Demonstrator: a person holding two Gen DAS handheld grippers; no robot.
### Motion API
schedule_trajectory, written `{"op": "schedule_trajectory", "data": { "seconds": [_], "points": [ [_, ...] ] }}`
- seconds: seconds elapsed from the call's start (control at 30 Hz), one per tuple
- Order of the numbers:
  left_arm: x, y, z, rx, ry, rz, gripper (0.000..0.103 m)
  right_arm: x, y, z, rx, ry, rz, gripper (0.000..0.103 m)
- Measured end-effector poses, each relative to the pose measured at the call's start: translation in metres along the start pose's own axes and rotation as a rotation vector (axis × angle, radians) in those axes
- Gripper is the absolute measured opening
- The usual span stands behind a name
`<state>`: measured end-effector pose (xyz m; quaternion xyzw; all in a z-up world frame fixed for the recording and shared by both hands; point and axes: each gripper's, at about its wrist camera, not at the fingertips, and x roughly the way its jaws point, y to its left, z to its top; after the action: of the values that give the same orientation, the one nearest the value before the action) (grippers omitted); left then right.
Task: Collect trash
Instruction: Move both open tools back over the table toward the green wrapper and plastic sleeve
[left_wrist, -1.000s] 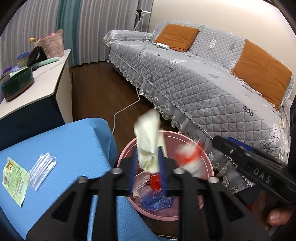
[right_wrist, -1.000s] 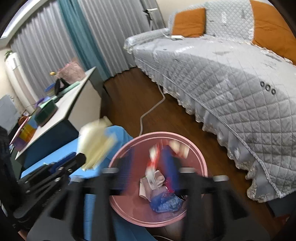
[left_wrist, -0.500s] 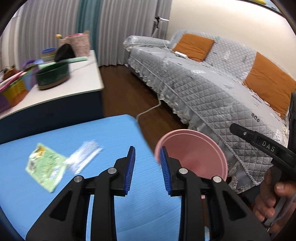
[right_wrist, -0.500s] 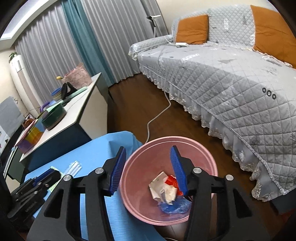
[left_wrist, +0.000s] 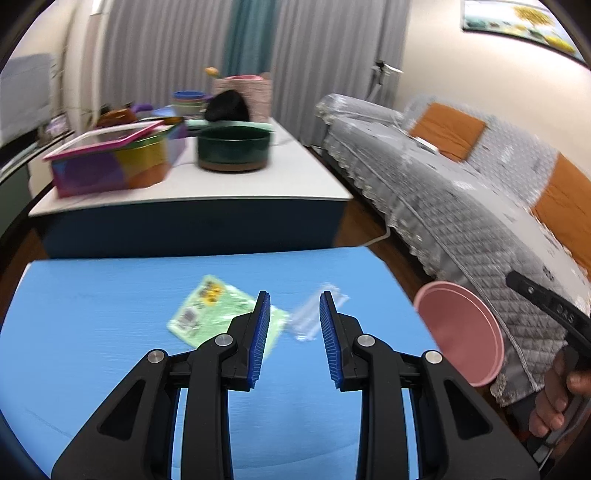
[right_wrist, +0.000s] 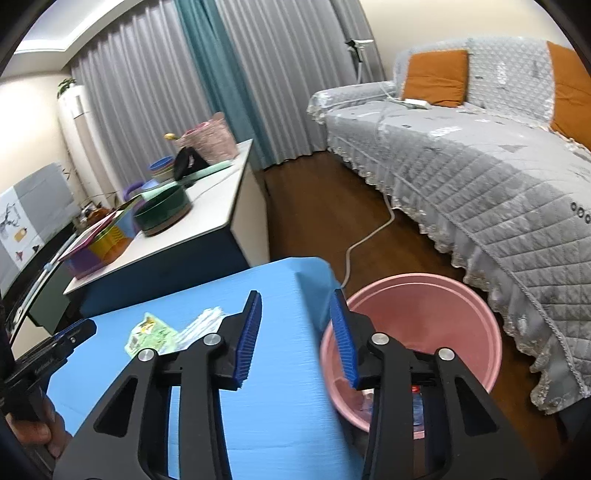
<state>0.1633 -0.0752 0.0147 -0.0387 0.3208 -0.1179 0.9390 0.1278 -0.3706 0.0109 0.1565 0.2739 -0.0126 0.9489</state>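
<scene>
Two pieces of trash remain on the blue table (left_wrist: 92, 332); both grippers empty.

The green packet (left_wrist: 218, 314) and the clear wrapper (left_wrist: 314, 314) lie flat, side by side, near frame centre in the left wrist view. Both look light, thin and limp, the wrapper probably slippery; an edge or corner pinch seems the best hold. The left gripper (left_wrist: 293, 332) stands released just short of them, the wrapper showing between its jaws, untouched. The right gripper (right_wrist: 297, 339), its jaws just closing on nothing, sits parted at the table edge; the trash lies to its left, the pink bin (right_wrist: 461, 295) lower right.
</scene>
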Motion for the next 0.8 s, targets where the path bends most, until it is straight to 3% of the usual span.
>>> {"op": "schedule_trajectory", "data": {
  "seconds": [0.3, 0.57, 0.8],
  "points": [
    [0.013, 0.054, -0.016, -0.038, -0.010, 0.109, 0.028, 0.022, 0.054, -0.016, -0.056, 0.033, 0.065, 0.036],
    [0.038, 0.090, -0.019, -0.086, 0.028, 0.130, 0.028, 0.049, 0.089, -0.027, -0.088, 0.075, 0.098, 0.035],
    [0.063, 0.099, -0.019, -0.094, 0.063, 0.132, 0.028, 0.078, 0.114, -0.038, -0.119, 0.126, 0.107, 0.036]
  ]
}}
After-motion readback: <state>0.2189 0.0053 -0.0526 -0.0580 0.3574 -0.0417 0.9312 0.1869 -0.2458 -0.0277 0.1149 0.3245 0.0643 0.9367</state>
